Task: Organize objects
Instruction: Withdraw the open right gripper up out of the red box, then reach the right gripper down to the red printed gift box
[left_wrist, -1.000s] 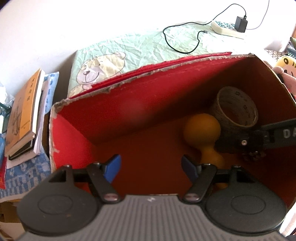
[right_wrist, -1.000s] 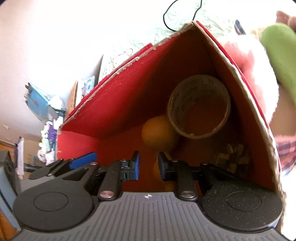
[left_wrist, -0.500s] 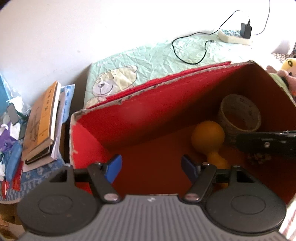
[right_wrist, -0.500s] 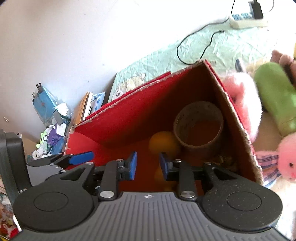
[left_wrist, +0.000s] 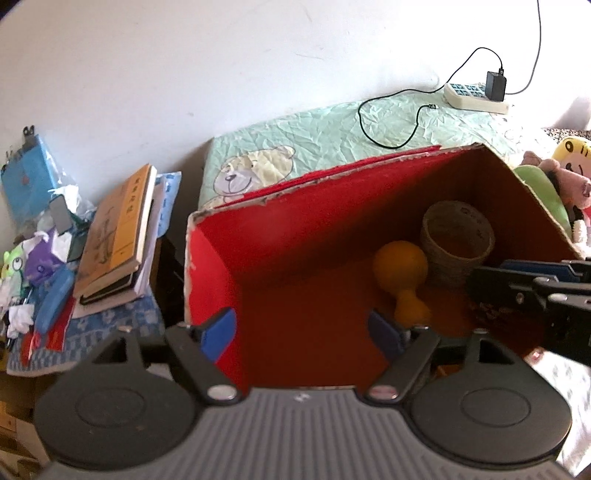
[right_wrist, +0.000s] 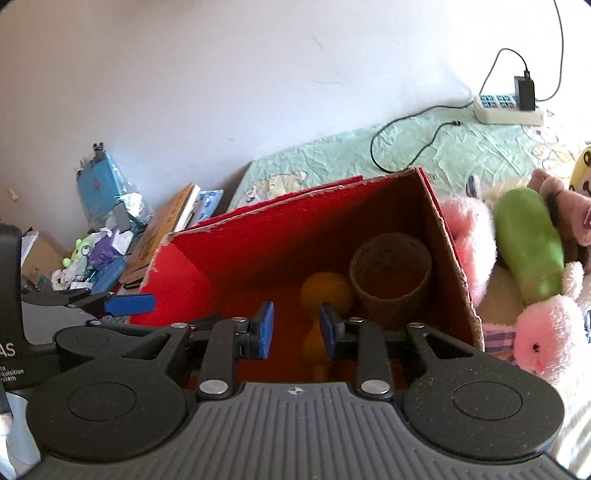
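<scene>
**Both grippers empty and backing out of the box**

My left gripper had its jaws apart and opening wider, with nothing between them. My right gripper had its jaws a narrow gap apart, wider than a second before, and they too were empty.

What changed: a second earlier both cameras sat low at the box mouth, filled with its red walls. Now both had pulled up and back, so the box rim, the bed sheet beyond it and the books to the box's left came into view. The tape roll and the orange gourd lay inside the box, in its far right corner, the gourd touching or just beside the roll; I could not tell which. I judged that these two were stowed and both hands were free for the next item.

The plush toys lay just outside the box's right wall, pressed against it. The green one looked the easiest next pick. Room was open above the box. The torn cardboard rim and the right wall were the edges to clear on any return. The left half of the box floor was bare.
</scene>
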